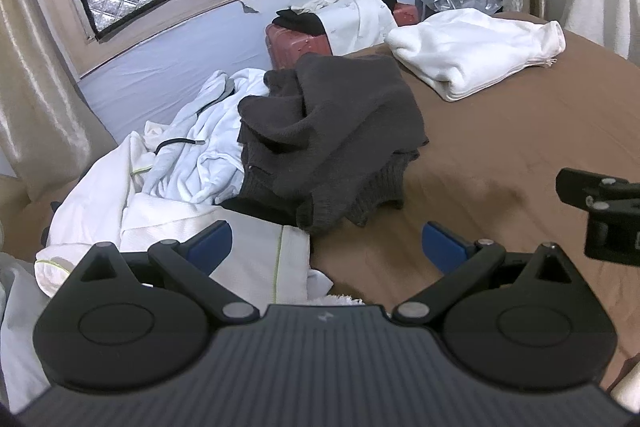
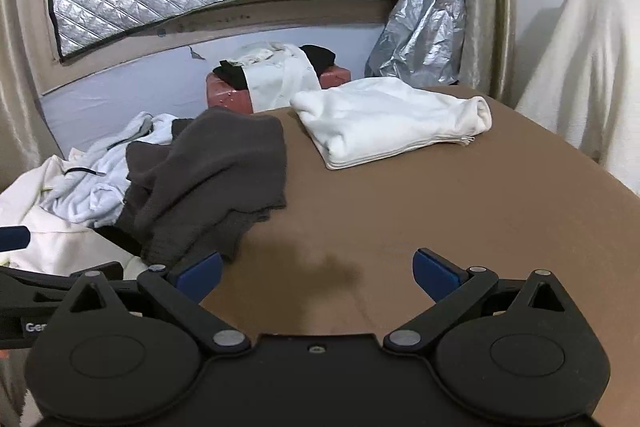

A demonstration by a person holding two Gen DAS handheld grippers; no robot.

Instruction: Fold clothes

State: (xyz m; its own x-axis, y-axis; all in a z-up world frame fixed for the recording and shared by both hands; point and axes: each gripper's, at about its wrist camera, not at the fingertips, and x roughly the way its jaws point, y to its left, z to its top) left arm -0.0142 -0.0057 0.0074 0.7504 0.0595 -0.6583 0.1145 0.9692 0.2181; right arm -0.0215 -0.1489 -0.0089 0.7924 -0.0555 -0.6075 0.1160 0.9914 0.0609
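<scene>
Nearest the lens, both claws were spread wide and held nothing: the left gripper (image 1: 326, 247) hung over the near edge of the white jacket (image 1: 168, 227), and the right gripper (image 2: 318, 273) hung over bare brown cloth. Widest of all was the brown table (image 2: 440, 227), open and free from the middle out to 3 o'clock, where its rounded edge met a white drape (image 2: 580, 75). Its far edge ran along a pale blue wall (image 2: 120, 83) at 11 o'clock. Unfolded clothes crowded 9 to 10 o'clock: the white jacket lay lowest, with a light hooded top (image 2: 96, 163) beside it. A dark grey sweater (image 2: 216, 171) sat heaped against them, its hem reaching toward the right claw's left finger. At 1 o'clock a folded white garment (image 2: 384, 119) lay apart, near the far edge. Behind it stood a red suitcase (image 2: 228, 95), draped with clothing.
</scene>
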